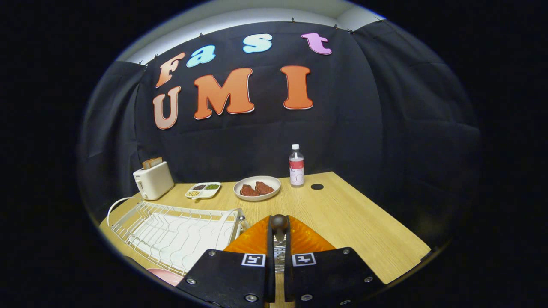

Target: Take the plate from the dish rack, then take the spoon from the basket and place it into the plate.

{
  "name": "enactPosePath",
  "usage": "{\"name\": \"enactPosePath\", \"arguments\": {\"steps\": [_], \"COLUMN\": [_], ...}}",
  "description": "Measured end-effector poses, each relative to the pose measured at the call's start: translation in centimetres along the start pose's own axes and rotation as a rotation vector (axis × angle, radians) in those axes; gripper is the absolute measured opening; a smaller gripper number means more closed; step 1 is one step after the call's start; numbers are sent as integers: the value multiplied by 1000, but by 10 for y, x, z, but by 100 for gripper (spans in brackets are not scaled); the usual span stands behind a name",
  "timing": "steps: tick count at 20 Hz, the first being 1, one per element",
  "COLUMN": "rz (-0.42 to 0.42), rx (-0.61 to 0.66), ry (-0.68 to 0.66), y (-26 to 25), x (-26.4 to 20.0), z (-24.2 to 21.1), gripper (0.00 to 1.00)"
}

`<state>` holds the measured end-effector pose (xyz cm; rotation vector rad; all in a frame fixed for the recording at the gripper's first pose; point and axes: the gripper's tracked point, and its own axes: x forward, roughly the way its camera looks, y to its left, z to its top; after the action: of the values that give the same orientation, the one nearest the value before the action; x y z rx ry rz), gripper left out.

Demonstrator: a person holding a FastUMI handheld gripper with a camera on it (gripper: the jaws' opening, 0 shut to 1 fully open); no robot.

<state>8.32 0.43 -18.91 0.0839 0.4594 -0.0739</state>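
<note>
1. At the lower left of the frame a white wire dish rack (pixel 175 235) sits on the wooden tabletop (pixel 364 231), its slots bare; a pink rim (pixel 167 276) peeks out just below it.
2. Behind the rack, at mid-left, stands a white toaster (pixel 153 180) with bread poking from the top.
3. Right of the toaster lies a small divided dish (pixel 203 191) of seeds and greens, then a pale plate of red meat pieces (pixel 257 188).
4. In the bottom centre, the gripper (pixel 279 239) has its two black fingers nearly together, pinching the dark rounded end of a spoon (pixel 279 222); an orange plate (pixel 304 239) lies just under and ahead of them.
5. Farther back, right of centre, a clear water bottle (pixel 296 166) stands beside a dark round hole (pixel 317 186) in the tabletop.
</note>
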Motion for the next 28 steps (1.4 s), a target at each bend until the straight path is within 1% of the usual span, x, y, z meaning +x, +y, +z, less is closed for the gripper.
{"name": "enactPosePath", "arguments": {"steps": [4,7,12,15,20,22,25,28], "rz": [10,51,119,185,287,355,434,467], "rx": [-14,-9,-31,-30,-57,-76,-91,-134], "ry": [-60,-93,-107,-105,-68,-46,-5,-26], "y": [2,13,35,55,88,108,132,144], "x": [-24,-48,-83,-102,-124,-130,-137,-143], "z": [31,45,53,52,31,17,-9,-18], "gripper": [8,8,8,8,8,8,8,8]}}
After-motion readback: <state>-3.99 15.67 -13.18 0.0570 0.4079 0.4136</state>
